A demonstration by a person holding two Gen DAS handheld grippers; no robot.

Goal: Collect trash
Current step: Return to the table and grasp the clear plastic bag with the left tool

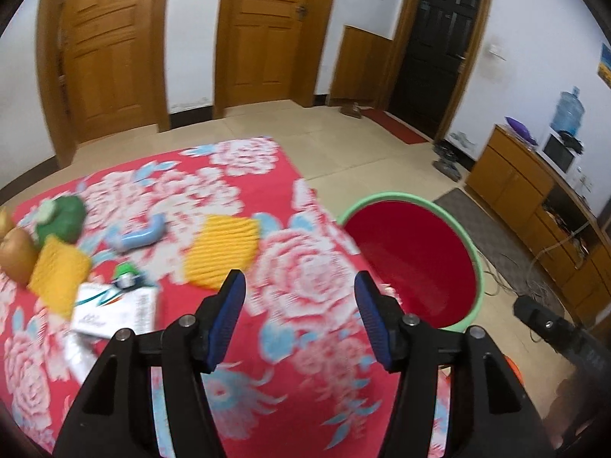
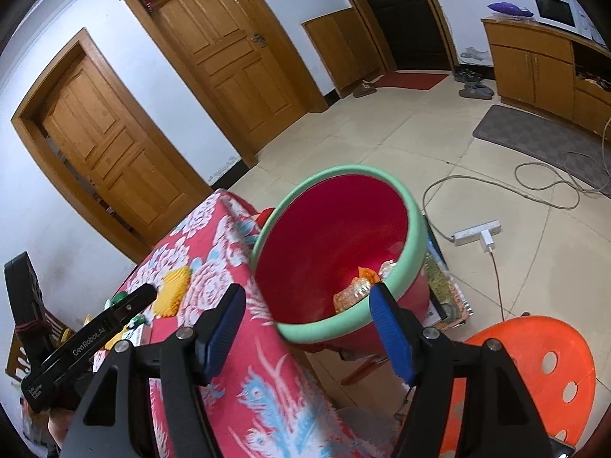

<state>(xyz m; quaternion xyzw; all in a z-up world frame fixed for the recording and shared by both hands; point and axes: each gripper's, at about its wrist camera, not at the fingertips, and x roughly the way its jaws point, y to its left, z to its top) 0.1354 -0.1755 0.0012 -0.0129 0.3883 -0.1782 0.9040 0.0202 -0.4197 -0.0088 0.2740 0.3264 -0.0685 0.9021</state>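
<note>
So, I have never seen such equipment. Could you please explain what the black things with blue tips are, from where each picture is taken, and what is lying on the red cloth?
They are two hand-held grippers; a person carries one in each hand. Each has a camera looking forward along its two blue-padded fingers. One picture comes from the left gripper, the other from the right gripper. Both are open and hold nothing.

The red flowered cloth covers a table. On it lie two yellow foam nets, a light blue curved item, a white box, a green item and brownish fruit; blur hides the details.

Beside the table stands a red bin with a green rim, with some wrappers inside.
</note>
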